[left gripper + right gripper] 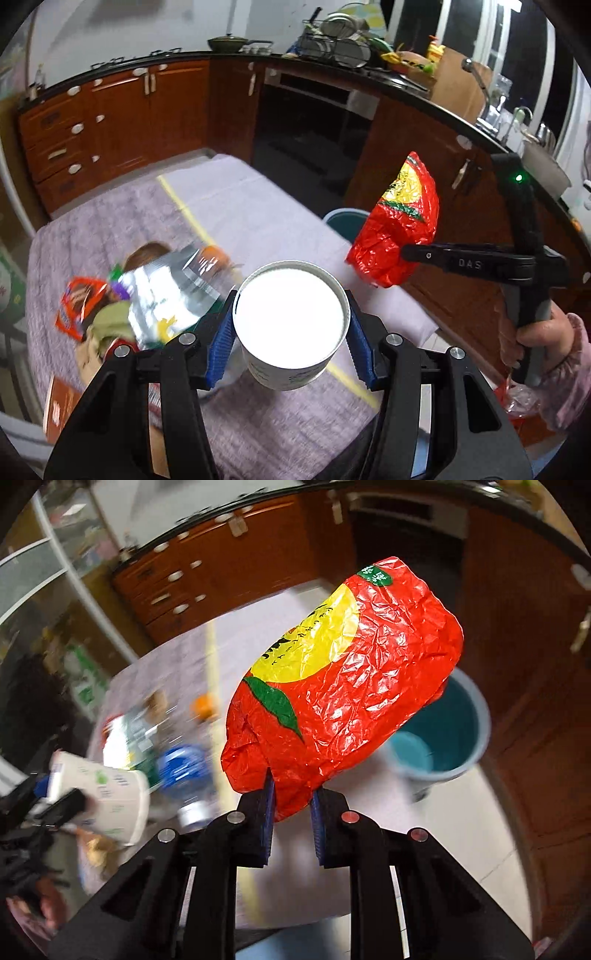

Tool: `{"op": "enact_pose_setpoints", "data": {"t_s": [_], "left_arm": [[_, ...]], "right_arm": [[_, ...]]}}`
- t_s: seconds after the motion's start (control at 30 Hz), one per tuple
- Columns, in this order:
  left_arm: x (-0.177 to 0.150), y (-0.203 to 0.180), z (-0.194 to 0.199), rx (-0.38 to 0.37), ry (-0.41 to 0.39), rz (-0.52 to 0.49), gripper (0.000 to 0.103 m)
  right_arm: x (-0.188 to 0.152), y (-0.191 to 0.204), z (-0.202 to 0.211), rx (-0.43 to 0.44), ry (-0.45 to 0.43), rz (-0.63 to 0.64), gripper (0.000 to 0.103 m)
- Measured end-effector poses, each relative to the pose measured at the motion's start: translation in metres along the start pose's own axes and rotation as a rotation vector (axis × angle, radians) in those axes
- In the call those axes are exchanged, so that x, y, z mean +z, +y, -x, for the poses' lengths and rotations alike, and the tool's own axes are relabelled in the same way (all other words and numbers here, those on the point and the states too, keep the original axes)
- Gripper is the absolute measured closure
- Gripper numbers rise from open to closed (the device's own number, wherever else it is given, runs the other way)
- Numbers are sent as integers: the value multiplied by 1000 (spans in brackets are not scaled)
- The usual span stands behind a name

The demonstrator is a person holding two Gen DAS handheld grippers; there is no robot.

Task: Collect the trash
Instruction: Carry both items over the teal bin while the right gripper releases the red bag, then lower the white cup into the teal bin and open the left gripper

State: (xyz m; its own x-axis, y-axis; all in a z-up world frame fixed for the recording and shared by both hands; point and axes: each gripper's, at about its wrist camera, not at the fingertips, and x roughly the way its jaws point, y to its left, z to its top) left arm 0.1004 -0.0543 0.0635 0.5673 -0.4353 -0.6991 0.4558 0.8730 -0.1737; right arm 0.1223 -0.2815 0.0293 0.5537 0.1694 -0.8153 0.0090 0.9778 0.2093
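My left gripper (291,332) is shut on a white paper cup (291,314), its blue pads pressed against both sides, and holds it above the table. In the right wrist view the same cup (110,794) shows at the lower left. My right gripper (291,794) is shut on the bottom edge of a crinkled red and yellow plastic bag (343,679), lifted off the table. From the left wrist view this bag (397,225) hangs in the air at the right, pinched by the right gripper (406,253). A hand in a pink sleeve (546,332) holds that gripper.
A teal bin with a grey rim (484,731) stands on the floor beyond the table's right edge. Several wrappers and a foil pouch (159,295) lie piled on the purple tablecloth (258,206). A blue-capped bottle (181,771) lies there too. Brown kitchen cabinets (122,110) run behind.
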Motion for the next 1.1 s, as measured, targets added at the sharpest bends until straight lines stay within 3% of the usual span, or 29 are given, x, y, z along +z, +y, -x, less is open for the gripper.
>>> {"op": "enact_pose_setpoints", "data": {"t_s": [0.13, 0.3, 0.5, 0.6, 0.67, 0.73, 0.8, 0.87, 1.1], "left_arm": [[40, -29, -26, -29, 5, -65, 48], [77, -64, -82, -62, 37, -134, 48], [104, -89, -147, -107, 92, -157, 48], [114, -96, -176, -127, 115, -155, 48], [120, -100, -193, -138, 131, -144, 48], [125, -102, -207, -150, 146, -136, 48], [128, -104, -217, -159, 152, -138, 48], [132, -108, -227, -178, 158, -141, 48], [137, -136, -270, -229, 200, -166, 47]], "right_arm": [[23, -46, -5, -102, -15, -33, 86], [46, -107, -45, -223, 43, -59, 86], [53, -149, -115, -238, 194, -59, 82], [53, -151, -143, -196, 257, -53, 74], [53, -154, -155, -165, 286, -62, 48], [55, -155, -159, -135, 292, -72, 37], [59, -159, -158, -123, 285, -81, 35], [63, -168, -151, -133, 272, -99, 26], [67, -206, -113, -292, 199, -159, 19]]}}
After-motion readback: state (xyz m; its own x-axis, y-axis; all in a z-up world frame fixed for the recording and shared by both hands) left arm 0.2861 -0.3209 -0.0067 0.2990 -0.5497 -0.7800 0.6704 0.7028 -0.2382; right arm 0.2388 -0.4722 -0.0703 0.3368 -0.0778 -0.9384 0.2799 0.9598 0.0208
